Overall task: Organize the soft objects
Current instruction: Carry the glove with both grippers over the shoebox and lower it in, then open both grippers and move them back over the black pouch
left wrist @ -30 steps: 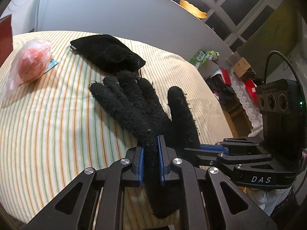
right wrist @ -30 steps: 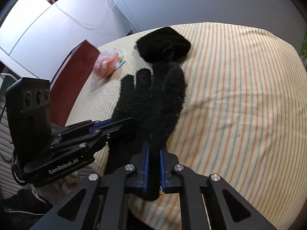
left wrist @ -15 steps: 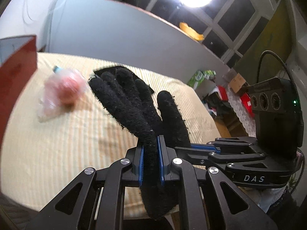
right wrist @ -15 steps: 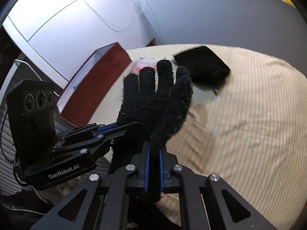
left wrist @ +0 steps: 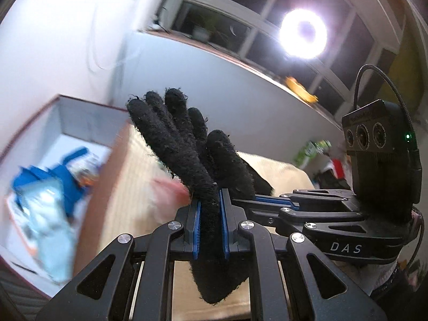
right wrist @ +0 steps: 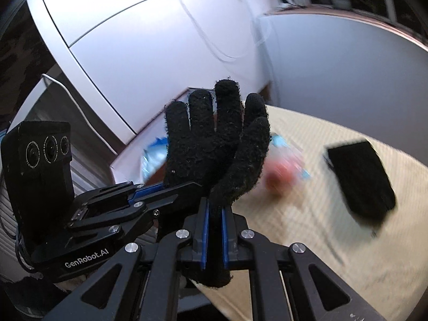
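Both claws hold one black glove (left wrist: 187, 155) in the air. The left claw (left wrist: 209, 222) is pressed together on the cuff at one edge, and the right claw (right wrist: 213, 230) pinches the cuff at the other edge, so the glove stands upright between them with its fingers pointing up. Nothing of it touches the striped surface (right wrist: 321, 214).

The landmark is the red-walled box (left wrist: 101, 187), which stands open against the surface's edge. In the left wrist view the glove hangs just beside the box, slightly past its near wall on the surface side. Inside the box lie blue and pale soft items (left wrist: 48, 187), blurred. On the surface, farther from the box than the glove, sit a pink bagged object (right wrist: 278, 176) and, well beyond it, a folded black cloth (right wrist: 361, 182).

The step in hand looks like the carry: the glove is lifted and heading toward the box. The next move probably calls for bringing both claws over the box's opening, clearing its wall, lowering, then releasing together so the limp glove does not drape over the rim.
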### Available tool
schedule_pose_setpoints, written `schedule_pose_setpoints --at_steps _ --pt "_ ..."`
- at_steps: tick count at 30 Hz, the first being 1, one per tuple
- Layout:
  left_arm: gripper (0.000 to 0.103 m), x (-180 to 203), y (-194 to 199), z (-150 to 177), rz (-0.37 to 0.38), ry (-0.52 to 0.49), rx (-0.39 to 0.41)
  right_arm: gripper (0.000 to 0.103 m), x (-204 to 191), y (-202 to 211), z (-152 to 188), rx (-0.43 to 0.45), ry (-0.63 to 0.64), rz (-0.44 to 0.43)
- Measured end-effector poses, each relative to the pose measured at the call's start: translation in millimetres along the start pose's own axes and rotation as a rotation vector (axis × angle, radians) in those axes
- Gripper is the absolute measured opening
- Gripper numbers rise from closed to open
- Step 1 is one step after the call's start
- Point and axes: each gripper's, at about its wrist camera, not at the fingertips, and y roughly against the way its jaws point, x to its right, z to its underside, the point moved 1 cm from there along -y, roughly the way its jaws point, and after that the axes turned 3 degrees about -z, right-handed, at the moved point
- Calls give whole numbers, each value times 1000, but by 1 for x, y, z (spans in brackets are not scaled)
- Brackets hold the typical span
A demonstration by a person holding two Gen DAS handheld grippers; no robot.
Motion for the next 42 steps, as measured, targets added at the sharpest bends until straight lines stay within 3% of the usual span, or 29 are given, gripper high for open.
schedule_pose_setpoints --at_steps 7,13,23,28,30,31,32,33,35,42 --pt "11 -52 16 -40 -143 -20 35 7 -36 -48 -56 -5 79 -40" --pt "11 -91 8 -62 -214 13 5 7 -53 -99 -94 -25 89 -58" --pt "11 -129 -21 -56 -321 40 -77 7 -52 -160 -103 -103 82 -18" --pt "13 -140 -24 -55 -370 71 -99 11 -53 -169 -100 -110 102 15" --pt "21 -139 -21 -54 -384 79 -95 23 -54 -166 -100 -106 106 27" --pt "32 -138 -18 -54 -396 78 -85 36 -53 -163 -99 -97 105 29" --pt "44 -136 -17 -54 -401 77 -78 43 -53 -158 -97 -81 103 20" --pt "48 -135 -12 -55 -411 77 -61 46 -52 -154 -96 -69 104 9" --pt "51 -133 -6 -55 -413 73 -40 65 -53 -143 -92 -47 110 30" --pt "51 -119 8 -52 -390 70 -12 66 -43 -102 -79 21 112 31"
